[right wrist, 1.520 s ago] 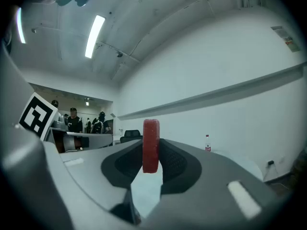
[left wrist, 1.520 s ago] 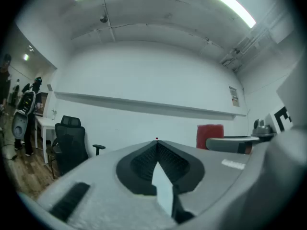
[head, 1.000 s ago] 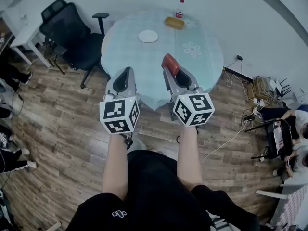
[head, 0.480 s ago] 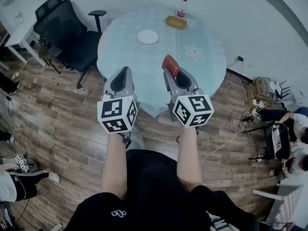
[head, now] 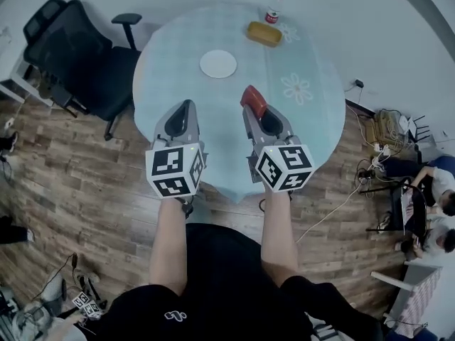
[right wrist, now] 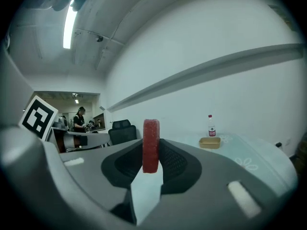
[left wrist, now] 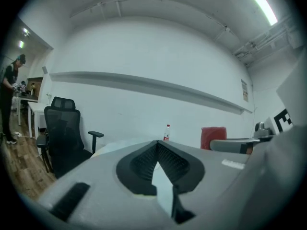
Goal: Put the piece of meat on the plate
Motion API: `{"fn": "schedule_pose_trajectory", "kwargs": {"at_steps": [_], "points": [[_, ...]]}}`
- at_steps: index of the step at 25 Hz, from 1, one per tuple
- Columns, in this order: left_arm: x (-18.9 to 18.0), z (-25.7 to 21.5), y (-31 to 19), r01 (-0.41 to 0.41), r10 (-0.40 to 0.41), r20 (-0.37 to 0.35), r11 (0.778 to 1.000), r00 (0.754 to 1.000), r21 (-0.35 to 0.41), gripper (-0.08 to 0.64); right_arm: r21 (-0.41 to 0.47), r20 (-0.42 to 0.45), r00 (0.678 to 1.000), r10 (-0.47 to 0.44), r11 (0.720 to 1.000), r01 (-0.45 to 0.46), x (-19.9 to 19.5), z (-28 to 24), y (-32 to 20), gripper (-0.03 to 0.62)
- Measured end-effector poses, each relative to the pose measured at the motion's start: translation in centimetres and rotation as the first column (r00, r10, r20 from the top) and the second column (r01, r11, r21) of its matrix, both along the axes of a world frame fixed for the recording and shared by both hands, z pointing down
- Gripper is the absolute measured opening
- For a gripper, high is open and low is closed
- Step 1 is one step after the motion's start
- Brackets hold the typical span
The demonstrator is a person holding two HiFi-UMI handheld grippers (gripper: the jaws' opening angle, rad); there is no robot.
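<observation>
Brown wood-plank floor (head: 85,183) all around. On it, round table (head: 213,112) under a pale blue-green checked cloth with white flower prints. Black mesh office chair (head: 71,55) just beside the table's left edge.

Over the near part of the table, side by side: grey left claw (head: 186,104) and grey right claw (head: 254,111), each with a marker cube at the back. Left claw (left wrist: 156,143) pressed together at the tips, nothing between. Right claw pinching a flat round red piece of meat (head: 252,98), held on edge and upright between the ribbed pads (right wrist: 150,145).

Round white plate (head: 218,64) bare on the table, beyond the meat and to its left, well apart from it. Yellow rectangular dish (head: 264,33) near the far edge. Just behind it, small clear bottle (head: 274,9) with red cap and red label, upright.
</observation>
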State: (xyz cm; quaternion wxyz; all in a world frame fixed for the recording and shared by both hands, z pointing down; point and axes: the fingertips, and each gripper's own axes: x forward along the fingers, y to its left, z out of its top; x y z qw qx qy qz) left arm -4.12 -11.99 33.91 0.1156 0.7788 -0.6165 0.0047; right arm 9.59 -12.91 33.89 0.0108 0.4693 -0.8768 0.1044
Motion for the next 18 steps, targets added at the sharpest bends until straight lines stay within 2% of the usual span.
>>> {"fn": "schedule_pose_trajectory", "kwargs": {"at_steps": [5,9,15,18], "points": [[-4.8,2.4,-8.0,-0.002,0.001,-0.018,0.997,1.0,-0.071,-0.008,-0.079,-0.029,1.0,0.013,0.997,-0.015,-4.3,2.5,-7.3,0.1],[-6.3,4.2,-13.1,-0.043,0.038,-0.04,0.993,0.998,-0.113,-0.008,-0.111,-0.045,0.998,0.046,0.993,-0.051,-6.0,3.8,-11.0,0.1],[-2.2,6.9,-17.0,-0.134,0.123,-0.071,0.975,0.99,-0.175,-0.008,-0.198,-0.076,0.99,0.12,0.971,-0.133,-2.2,6.6,-13.6,0.1],[-0.4,8.6,-18.1,-0.148,0.135,-0.076,0.966,0.988,-0.21,-0.008,-0.243,-0.068,0.99,0.121,0.961,-0.135,-0.7,8.5,-14.9,0.1]]}}
